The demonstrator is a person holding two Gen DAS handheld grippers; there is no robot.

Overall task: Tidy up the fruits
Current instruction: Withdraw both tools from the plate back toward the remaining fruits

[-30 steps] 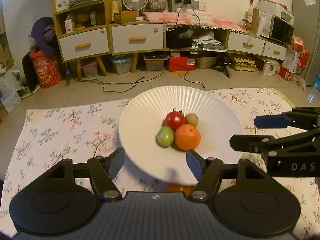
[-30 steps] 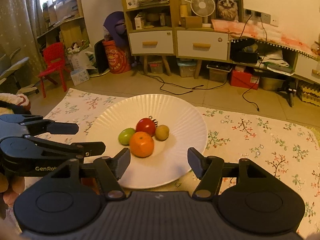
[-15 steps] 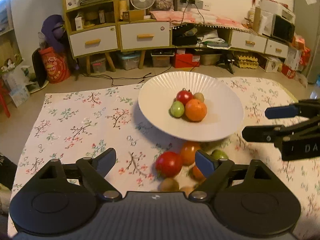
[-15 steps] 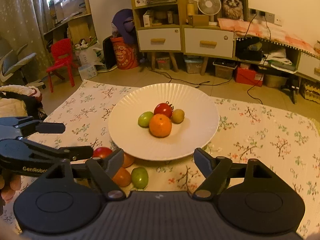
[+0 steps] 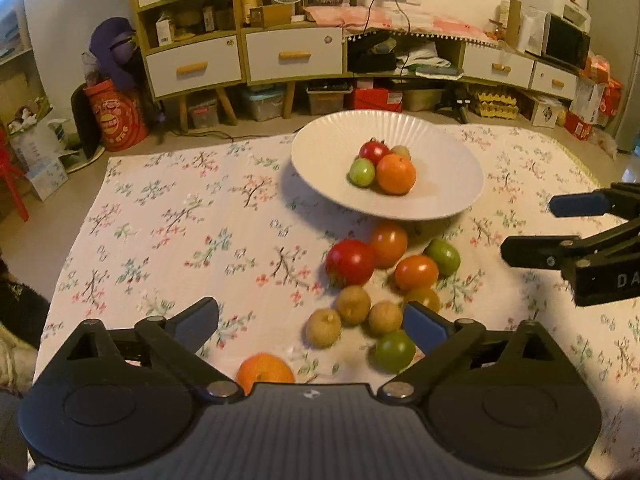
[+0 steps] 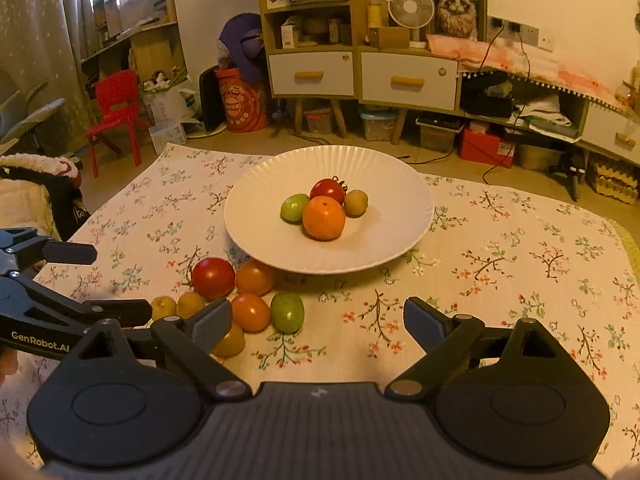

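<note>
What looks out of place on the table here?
Only four fruits sit on the white plate; a loose cluster lies on the floral cloth beside its near rim, and one orange sits apart.

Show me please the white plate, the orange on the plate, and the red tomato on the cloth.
white plate (image 6: 400, 248), right wrist view, bare inner wall.
orange (image 6: 323, 218), right wrist view, its middle.
red tomato (image 5: 349, 262), left wrist view, its middle.

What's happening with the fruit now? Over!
Both grippers opening, empty. Four fruits on plate; rest loose on cloth. Nothing blocking.

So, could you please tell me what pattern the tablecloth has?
The tablecloth is white with small floral sprigs, clearest in the right wrist view.
</note>
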